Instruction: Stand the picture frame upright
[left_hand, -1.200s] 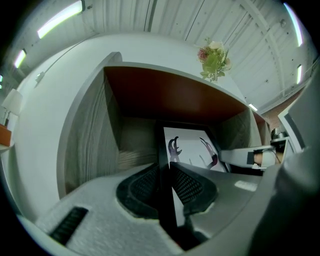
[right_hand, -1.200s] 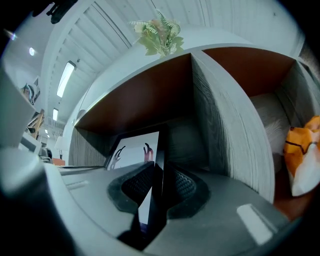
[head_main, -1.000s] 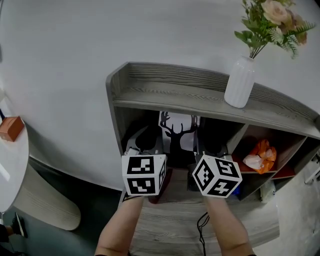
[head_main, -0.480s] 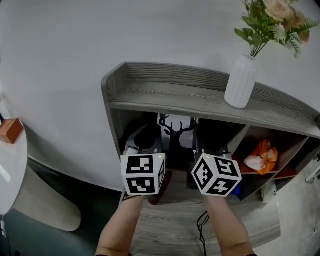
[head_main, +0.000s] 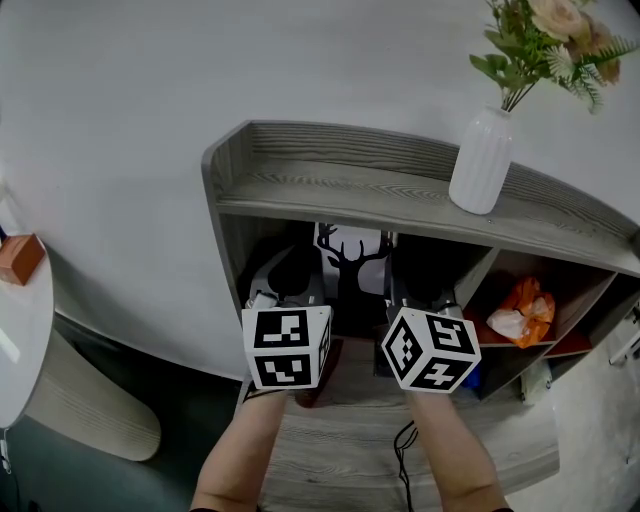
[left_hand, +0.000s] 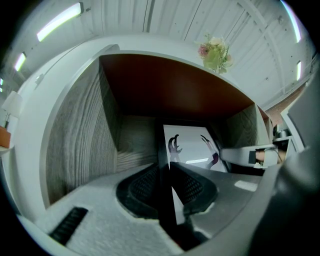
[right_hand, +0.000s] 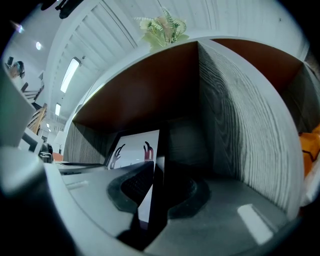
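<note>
The picture frame (head_main: 352, 262), black-edged with a deer silhouette on white, stands upright in the left cubby of the grey wooden shelf (head_main: 340, 190). My left gripper (head_main: 320, 285) is shut on the frame's left edge, and my right gripper (head_main: 392, 287) is shut on its right edge. In the left gripper view the black edge of the frame (left_hand: 192, 147) runs between the pads of the left gripper (left_hand: 166, 172). In the right gripper view the frame (right_hand: 132, 147) sits edge-on in the right gripper (right_hand: 156, 185). The cubby floor under the frame is hidden by the grippers.
A white ribbed vase (head_main: 480, 165) with flowers stands on the shelf top at the right. An orange bag (head_main: 522, 312) fills the neighbouring cubby. A black cable (head_main: 405, 448) lies on the lower board. A round white table (head_main: 20, 340) with a brown box (head_main: 20, 257) is at the far left.
</note>
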